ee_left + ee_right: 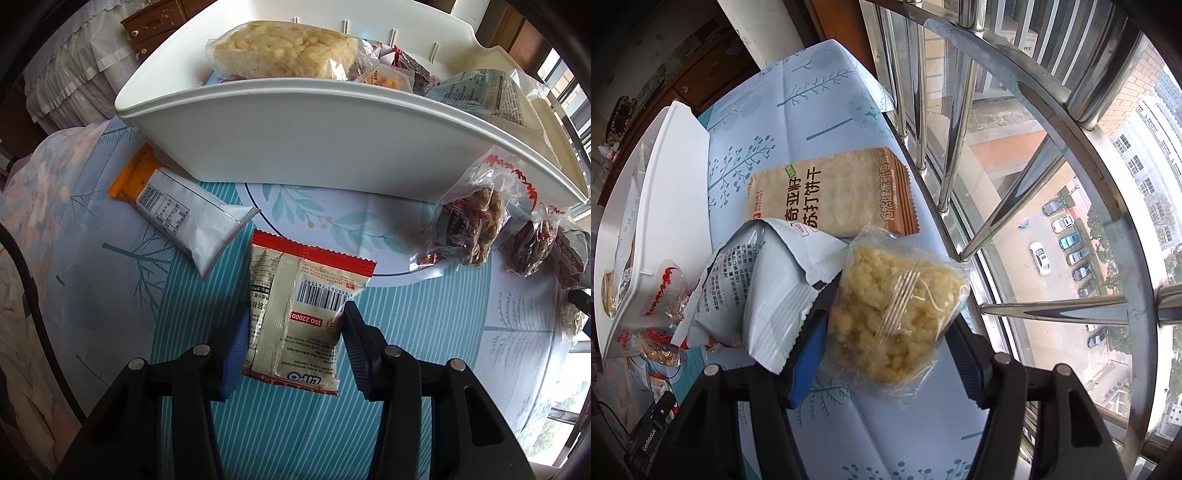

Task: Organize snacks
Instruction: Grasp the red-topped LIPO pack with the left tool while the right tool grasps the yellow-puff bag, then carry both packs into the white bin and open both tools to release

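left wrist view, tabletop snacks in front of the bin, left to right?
Orange-ended silver wrapped bar → red-and-cream LIPO packet with barcode, between the left gripper fingers → clear bag of brown nut clusters with red print → smaller dark red clear packet.

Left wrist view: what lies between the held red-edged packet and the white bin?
Only bare tablecloth separates the red-edged packet from the white bin.

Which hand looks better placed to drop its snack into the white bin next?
Left, probably. The left gripper pinches the red-edged packet directly facing the white bin; in the right view the bin sits off sideways.
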